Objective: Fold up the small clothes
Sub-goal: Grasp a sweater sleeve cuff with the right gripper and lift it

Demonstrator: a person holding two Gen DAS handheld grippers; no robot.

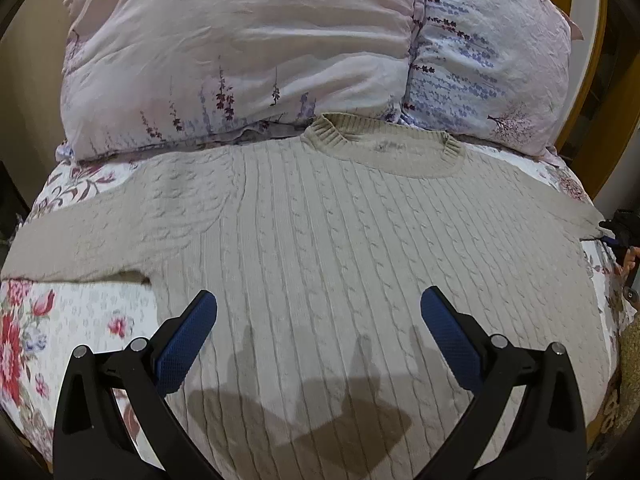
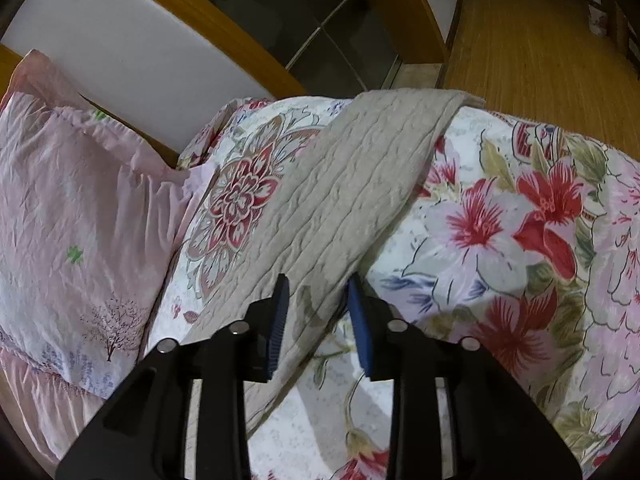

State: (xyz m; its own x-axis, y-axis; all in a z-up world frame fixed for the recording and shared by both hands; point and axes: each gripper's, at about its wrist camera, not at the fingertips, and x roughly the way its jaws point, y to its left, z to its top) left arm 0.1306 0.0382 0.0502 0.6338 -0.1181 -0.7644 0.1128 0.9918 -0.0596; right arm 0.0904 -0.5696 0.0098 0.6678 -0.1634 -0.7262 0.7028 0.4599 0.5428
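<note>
A beige cable-knit sweater [image 1: 340, 240] lies flat on the floral bedspread [image 1: 80, 320], collar toward the pillows and both sleeves spread out. My left gripper [image 1: 319, 300] hovers open over the sweater's lower body, its blue pads wide apart and empty. The left sleeve [image 1: 80, 240] stretches toward the bed's left edge. In the right wrist view the other sleeve [image 2: 360, 184] runs diagonally up to the bed's edge. My right gripper [image 2: 318, 288] stands over that sleeve partway along it. A narrow gap shows between its pads, with the sleeve's right edge lying flat in it.
Two pale floral pillows [image 1: 240, 60] [image 1: 480, 60] rest against a wooden headboard [image 2: 120, 52] just behind the collar. The bedspread [image 2: 500, 240] falls away at the bed's edge toward a wooden floor [image 2: 540, 40]. The right gripper [image 1: 618, 234] shows at the left wrist view's far right.
</note>
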